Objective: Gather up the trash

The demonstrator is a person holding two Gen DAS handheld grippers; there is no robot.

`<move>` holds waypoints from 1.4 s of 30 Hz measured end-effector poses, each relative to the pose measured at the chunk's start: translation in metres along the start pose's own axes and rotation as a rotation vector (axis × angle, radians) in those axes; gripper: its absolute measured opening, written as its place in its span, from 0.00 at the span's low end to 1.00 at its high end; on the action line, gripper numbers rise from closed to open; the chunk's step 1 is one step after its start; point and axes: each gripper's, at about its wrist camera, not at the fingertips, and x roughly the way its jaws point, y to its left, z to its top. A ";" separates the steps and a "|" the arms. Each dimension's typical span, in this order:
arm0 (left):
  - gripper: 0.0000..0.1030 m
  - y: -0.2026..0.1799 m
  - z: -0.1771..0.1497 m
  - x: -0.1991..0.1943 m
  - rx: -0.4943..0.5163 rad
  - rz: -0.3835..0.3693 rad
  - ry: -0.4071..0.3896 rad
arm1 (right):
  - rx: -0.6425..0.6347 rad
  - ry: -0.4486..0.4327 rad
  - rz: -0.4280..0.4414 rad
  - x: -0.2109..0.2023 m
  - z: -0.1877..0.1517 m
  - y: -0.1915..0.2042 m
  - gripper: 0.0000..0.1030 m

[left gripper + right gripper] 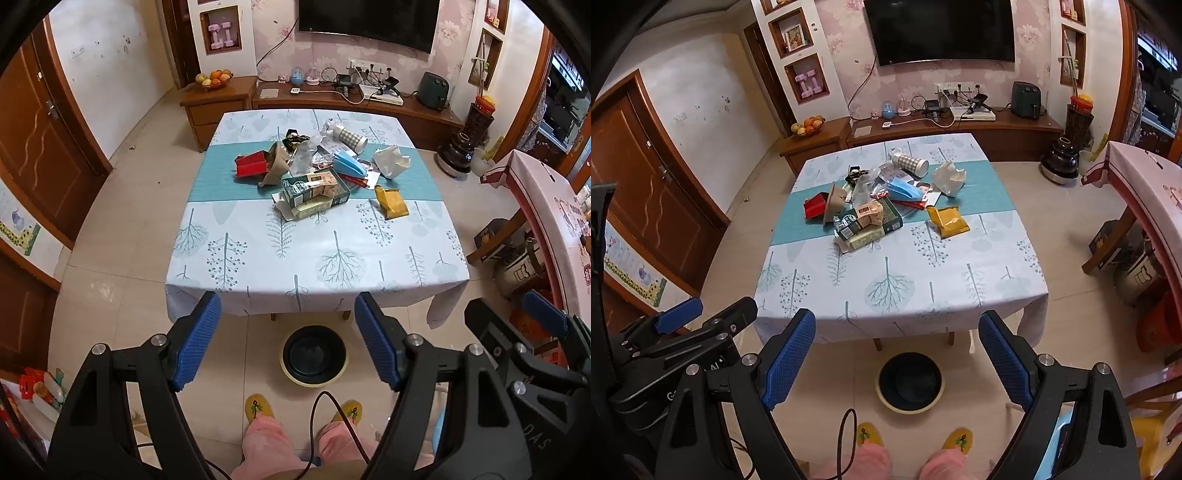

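A pile of trash lies mid-table: a dark green box (pixel 317 189) (pixel 871 221), a red box (pixel 251 165) (pixel 815 206), a yellow packet (pixel 391 202) (pixel 948 220), a blue face mask (pixel 349 165) (pixel 904 190), crumpled white tissue (pixel 391 160) (pixel 948 176) and a checked paper cup (pixel 350 137) (pixel 909 163). A black-lined bin (pixel 314 355) (pixel 911 381) stands on the floor before the table. My left gripper (pixel 288 339) and right gripper (pixel 903 360) are both open and empty, held above the bin, short of the table's near edge.
The table (pixel 317 266) (pixel 901 291) wears a light blue tree-print cloth. My slippered feet (pixel 258 406) stand below. A wooden TV cabinet (pixel 354 103) lies behind, a pink-covered table (pixel 1145 192) at right, a door (pixel 40 155) at left.
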 end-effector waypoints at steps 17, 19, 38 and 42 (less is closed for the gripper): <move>0.70 0.001 0.002 -0.021 0.006 -0.014 -0.027 | 0.002 -0.055 -0.003 -0.022 0.000 0.014 0.89; 0.70 0.002 0.003 -0.019 0.004 -0.013 -0.026 | 0.003 -0.056 -0.002 -0.023 0.000 0.014 0.89; 0.69 -0.001 -0.007 -0.026 0.005 0.007 -0.021 | -0.007 -0.056 -0.005 -0.026 -0.005 0.012 0.88; 0.69 -0.002 -0.008 -0.024 -0.007 0.014 -0.013 | -0.017 -0.049 0.003 -0.027 -0.008 0.009 0.88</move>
